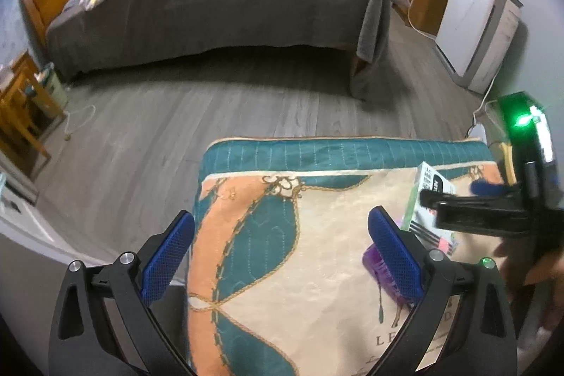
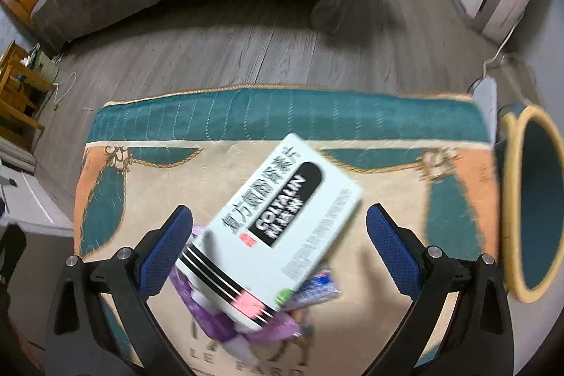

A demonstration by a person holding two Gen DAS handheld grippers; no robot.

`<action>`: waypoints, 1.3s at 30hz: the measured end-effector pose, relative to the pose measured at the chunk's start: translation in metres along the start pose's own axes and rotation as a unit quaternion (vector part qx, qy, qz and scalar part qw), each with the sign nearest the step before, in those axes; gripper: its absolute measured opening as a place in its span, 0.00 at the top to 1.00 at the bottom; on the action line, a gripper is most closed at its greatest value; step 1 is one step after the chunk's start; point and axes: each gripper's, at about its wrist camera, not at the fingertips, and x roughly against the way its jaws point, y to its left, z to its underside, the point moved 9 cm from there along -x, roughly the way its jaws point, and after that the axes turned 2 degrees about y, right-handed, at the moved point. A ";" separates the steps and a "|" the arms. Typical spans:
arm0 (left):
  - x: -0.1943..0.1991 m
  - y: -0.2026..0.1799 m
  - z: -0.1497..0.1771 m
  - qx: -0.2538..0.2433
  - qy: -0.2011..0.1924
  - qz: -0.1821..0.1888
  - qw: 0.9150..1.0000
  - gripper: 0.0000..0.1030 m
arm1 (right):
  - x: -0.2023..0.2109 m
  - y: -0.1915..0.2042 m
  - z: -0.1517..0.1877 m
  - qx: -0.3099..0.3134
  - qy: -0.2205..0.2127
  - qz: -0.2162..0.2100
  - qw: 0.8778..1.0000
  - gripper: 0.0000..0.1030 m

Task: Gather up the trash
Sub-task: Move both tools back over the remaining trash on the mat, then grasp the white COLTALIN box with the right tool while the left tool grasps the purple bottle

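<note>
You are hovering over the cloth (image 2: 352, 125), where the box (image 2: 278, 228) is lying on a purple wrapper (image 2: 225, 319), with your right gripper (image 2: 280, 242) straddling it and left gripper (image 1: 282, 252) alongside, jaws of both spread.

Dim, bluish indoor light; heavy fisheye bending; motion blur in right-wrist view.

The purple wrapper (image 2: 225, 319) beneath the jaws is largely covered by the white box (image 2: 271, 228), whose small print is blurred beyond reading. The yellow-rimmed bin (image 2: 511, 199) right of the jaws is cut by the edge. In the left view, the wrapper (image 1: 373, 265) is half hidden behind the right finger (image 1: 394, 252).
</note>
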 end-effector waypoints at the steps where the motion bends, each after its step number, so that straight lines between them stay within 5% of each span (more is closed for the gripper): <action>1: 0.000 0.000 -0.001 0.001 0.000 0.003 1.000 0.05 | -0.006 0.002 0.000 -0.005 0.009 -0.001 1.000 0.06; 6: -0.002 -0.006 -0.003 -0.005 -0.002 0.009 1.000 0.05 | -0.029 0.002 0.010 -0.014 0.046 0.025 0.999 0.06; 12: -0.005 -0.010 -0.001 -0.009 0.006 0.009 1.000 0.05 | -0.021 -0.005 0.017 -0.015 0.038 0.001 0.999 0.23; 17: -0.006 -0.019 0.005 -0.015 0.010 0.014 1.000 0.05 | 0.010 -0.015 0.014 0.015 0.015 -0.004 1.000 0.73; 18: -0.008 -0.023 0.008 -0.022 0.015 0.015 1.000 0.05 | 0.014 -0.018 0.015 0.021 0.017 -0.006 1.000 0.76; 24: -0.022 -0.041 0.028 -0.045 0.039 0.006 0.998 0.05 | 0.011 -0.058 0.038 0.039 0.049 0.035 0.997 0.72; 27: -0.038 -0.057 0.049 -0.021 0.077 0.034 0.996 0.05 | 0.012 -0.075 0.044 0.025 0.041 0.029 0.998 0.39; 34: -0.068 -0.089 0.083 0.011 0.126 0.066 0.990 0.08 | 0.011 -0.082 0.039 0.028 0.021 0.013 0.999 0.36; 36: -0.076 -0.093 0.087 0.023 0.135 0.068 0.988 0.13 | 0.007 -0.083 0.041 0.038 0.025 0.015 0.999 0.34; 39: -0.082 -0.100 0.089 0.026 0.136 0.082 0.987 0.34 | 0.000 -0.078 0.038 0.057 0.018 0.022 0.998 0.28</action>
